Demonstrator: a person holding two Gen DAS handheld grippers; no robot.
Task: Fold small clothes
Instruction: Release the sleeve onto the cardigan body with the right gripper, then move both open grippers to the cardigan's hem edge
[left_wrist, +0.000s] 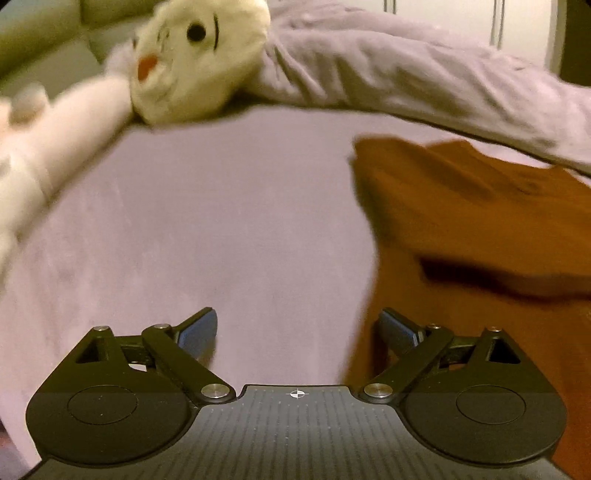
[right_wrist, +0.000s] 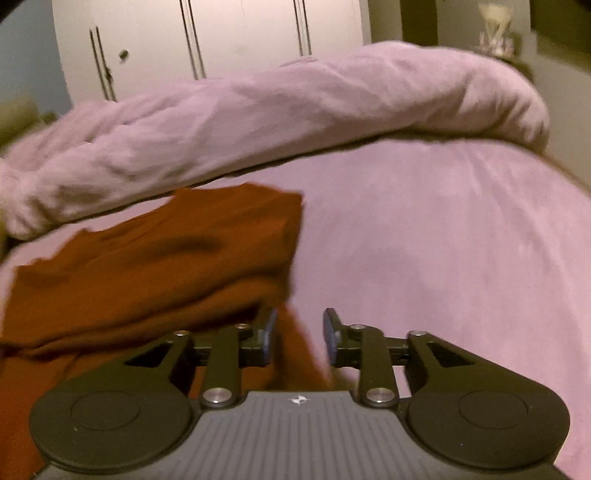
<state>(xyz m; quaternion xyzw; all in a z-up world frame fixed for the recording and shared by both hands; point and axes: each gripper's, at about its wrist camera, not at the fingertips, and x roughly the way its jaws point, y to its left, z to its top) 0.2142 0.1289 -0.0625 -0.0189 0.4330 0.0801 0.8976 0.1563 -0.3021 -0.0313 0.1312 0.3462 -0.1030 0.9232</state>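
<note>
Left wrist view: we see the left gripper (left_wrist: 295, 332) low over the bed (left_wrist: 229, 221), jaws spread wide with nothing between them. The rust-brown garment (left_wrist: 480, 229) lies on the sheet to the right, one layer already doubled over another; its near edge runs just beside the right-hand finger. A white plush toy (left_wrist: 192, 62) sits at the far left, against a rolled lilac duvet (left_wrist: 424, 85).

Right wrist view: the right gripper (right_wrist: 299, 332) hovers at the garment's (right_wrist: 155, 266) right edge, jaws parted. A strip of brown cloth lies in the gap; blur makes it hard to tell, but it seems to pass below the pads, not pinched. The duvet (right_wrist: 277, 110) lies behind, a wardrobe (right_wrist: 221, 40) beyond.

Risks, as we judge them: closing here may catch only the top layer, so the fold peels open on lifting; or the jaws snag the bedsheet beneath, dragging the garment askew.
</note>
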